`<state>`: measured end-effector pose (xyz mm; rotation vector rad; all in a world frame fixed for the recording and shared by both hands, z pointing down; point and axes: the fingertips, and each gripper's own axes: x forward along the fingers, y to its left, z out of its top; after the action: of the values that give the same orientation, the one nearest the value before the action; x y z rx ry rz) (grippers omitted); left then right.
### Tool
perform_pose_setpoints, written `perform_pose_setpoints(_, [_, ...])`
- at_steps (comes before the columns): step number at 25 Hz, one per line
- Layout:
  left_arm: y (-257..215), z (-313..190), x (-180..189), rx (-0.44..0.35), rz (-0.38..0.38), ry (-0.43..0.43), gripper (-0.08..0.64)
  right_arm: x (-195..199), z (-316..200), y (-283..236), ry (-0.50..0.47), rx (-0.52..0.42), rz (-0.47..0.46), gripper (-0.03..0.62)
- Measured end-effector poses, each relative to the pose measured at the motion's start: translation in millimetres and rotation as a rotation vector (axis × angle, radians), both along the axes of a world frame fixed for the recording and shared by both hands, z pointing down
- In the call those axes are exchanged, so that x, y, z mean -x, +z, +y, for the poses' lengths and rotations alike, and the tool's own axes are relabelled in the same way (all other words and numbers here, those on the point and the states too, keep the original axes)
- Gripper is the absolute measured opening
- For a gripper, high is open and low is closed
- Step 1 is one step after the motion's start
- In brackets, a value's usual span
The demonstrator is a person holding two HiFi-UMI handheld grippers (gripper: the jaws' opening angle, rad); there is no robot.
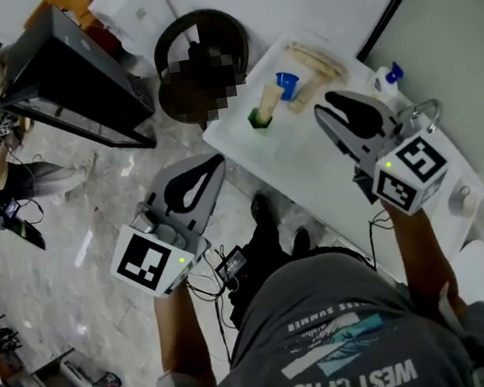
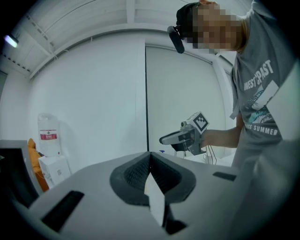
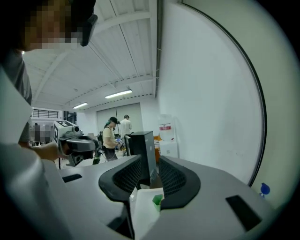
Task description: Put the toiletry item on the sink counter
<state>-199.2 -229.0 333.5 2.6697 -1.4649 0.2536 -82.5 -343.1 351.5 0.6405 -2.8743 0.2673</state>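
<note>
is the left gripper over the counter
No, in the head view the left gripper hangs over the marbled floor, beside the white counter, not above it.

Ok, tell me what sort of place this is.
Probably a lab or workshop hall with a mock-up bathroom corner: white counter, strip lights overhead, people working at the back.

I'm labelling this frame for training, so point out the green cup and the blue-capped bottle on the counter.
green cup (image 1: 259, 119), head view, on its green base.
blue-capped bottle (image 1: 394, 73), head view, on the blue cap.
</note>
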Motion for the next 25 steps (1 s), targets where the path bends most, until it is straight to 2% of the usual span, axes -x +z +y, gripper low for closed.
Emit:
perform_pose_setpoints(9, [-35.9, 30.0, -44.3, -0.079, -0.059, 0.039, 0.003, -33.1, 53.9, -52.5, -0.072, -0.106, -0.048, 0.053])
perform_pose_setpoints(21, [-70.1, 77.3, -83.2, -0.156, -0.101, 0.059, 0.003, -61.0, 122.9, -91.7, -0.149, -0.222, 0.002, 0.035])
perform_pose_setpoints(25, [-77.3, 94.2, -90.7, -0.174, -0.115, 0.059, 0.003, -64.4, 142.7, -106.1, -0.160, -0.252, -0.014, 0.034])
